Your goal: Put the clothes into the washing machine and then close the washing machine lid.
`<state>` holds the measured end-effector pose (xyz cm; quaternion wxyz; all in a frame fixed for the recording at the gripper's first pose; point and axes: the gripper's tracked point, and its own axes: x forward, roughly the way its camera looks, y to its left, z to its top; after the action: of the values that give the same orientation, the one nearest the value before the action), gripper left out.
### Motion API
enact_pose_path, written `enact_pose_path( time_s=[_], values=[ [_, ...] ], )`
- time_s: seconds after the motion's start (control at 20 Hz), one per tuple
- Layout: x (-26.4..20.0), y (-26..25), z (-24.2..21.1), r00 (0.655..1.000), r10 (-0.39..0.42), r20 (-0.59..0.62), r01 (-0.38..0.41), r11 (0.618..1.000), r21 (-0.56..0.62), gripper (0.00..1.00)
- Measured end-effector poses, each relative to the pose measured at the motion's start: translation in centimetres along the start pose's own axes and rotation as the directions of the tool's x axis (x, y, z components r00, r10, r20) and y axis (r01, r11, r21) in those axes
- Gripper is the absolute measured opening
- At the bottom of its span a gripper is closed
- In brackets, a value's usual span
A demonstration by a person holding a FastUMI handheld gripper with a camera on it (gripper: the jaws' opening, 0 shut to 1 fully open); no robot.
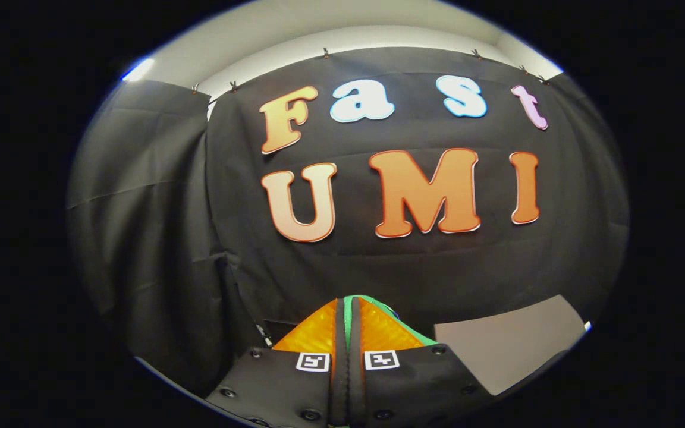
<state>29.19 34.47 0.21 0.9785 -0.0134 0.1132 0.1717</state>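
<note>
gripper (346, 309) raised, facing the black cloth wall (378, 261) of the booth. fingers (313, 333) drawn together, a thin strip of green fabric (348, 312) pinched between them; both fingers press on it. the fabric's long axis runs along the fingers, pointing ahead toward the wall, an edge trailing off down the right finger's outer side. a grey panel (509, 351) lies to the right of the fingers; what it belongs to cannot be told.
</note>
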Motion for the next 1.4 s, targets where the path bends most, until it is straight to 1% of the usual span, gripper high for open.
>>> enact_pose_path(
  time_s=[0.2,0.3,0.45,0.6,0.8,0.9,1.05,1.15,1.4],
  values=[
    [3.7,2.9,-3.6,0.998,0.051,-0.045,-0.05,0.998,0.027,0.08],
    [5.4,3.7,-4.4,0.997,0.055,-0.053,-0.052,0.998,0.039,0.08],
    [6.4,5.0,-3.2,0.998,0.067,-0.022,-0.066,0.997,0.028,0.08],
    [7.3,5.0,-1.9,0.998,0.055,0.019,-0.055,0.998,0.001,0.08],
    [8.8,4.7,-1.9,0.998,0.056,0.021,-0.056,0.998,0.0,0.08],
    [9.5,4.8,-0.9,0.997,0.063,0.04,-0.061,0.997,-0.038,0.08],
    [9.3,4.6,-1.6,0.997,0.062,0.048,-0.06,0.997,-0.042,0.08],
    [9.7,4.4,-3.6,0.998,0.064,0.013,-0.064,0.998,-0.01,0.08],
    [10.6,4.3,-11.3,0.991,0.054,-0.119,-0.051,0.998,0.032,0.08]
  ],
)
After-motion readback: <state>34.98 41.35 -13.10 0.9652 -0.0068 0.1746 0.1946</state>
